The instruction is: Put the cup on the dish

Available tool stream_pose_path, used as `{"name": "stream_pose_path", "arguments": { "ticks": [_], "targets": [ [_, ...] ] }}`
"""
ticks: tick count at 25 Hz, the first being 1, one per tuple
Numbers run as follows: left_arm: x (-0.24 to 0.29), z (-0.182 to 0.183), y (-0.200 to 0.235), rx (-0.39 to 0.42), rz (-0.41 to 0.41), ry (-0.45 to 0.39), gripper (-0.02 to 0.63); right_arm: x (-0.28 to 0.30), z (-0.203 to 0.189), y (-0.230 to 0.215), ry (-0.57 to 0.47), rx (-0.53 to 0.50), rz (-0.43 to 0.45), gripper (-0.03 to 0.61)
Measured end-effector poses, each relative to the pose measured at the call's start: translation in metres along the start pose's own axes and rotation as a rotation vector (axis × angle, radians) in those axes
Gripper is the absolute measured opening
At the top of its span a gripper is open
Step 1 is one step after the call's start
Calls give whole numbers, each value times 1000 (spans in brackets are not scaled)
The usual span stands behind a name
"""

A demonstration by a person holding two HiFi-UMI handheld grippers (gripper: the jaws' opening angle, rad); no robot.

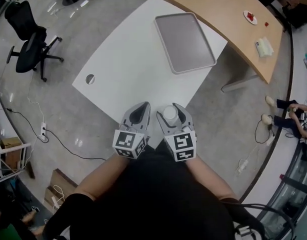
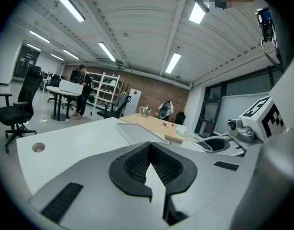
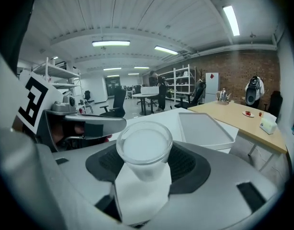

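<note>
A small frosted cup stands upright between the jaws of my right gripper, which is shut on it just above the near edge of the white table. In the right gripper view the cup fills the middle, its mouth up. My left gripper hovers beside it on the left, shut with nothing in it; its pads meet at the tips. A flat grey tray lies at the table's far right. A small white dish holding something red sits on the wooden desk beyond.
A tissue box rests on the wooden desk's right end. A round cable hole marks the white table's left corner. A black office chair stands to the far left, cables run over the floor, and a person's feet show at right.
</note>
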State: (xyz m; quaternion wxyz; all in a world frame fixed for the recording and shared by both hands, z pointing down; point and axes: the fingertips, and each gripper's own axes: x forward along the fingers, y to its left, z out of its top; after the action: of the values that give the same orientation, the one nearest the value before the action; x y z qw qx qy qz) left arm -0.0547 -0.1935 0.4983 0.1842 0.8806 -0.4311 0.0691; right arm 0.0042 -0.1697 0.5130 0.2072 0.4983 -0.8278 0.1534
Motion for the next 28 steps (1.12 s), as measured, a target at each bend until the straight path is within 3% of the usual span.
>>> {"name": "stream_pose_path", "arguments": {
  "ticks": [10,28],
  "targets": [
    [7,39,-42,69,-60,-68,8,-56,40,-27,-98,6,-51,255],
    [73,64,-70,100,-102,-58,8,-43,57,-100,-124,48,-97,255]
  ]
}}
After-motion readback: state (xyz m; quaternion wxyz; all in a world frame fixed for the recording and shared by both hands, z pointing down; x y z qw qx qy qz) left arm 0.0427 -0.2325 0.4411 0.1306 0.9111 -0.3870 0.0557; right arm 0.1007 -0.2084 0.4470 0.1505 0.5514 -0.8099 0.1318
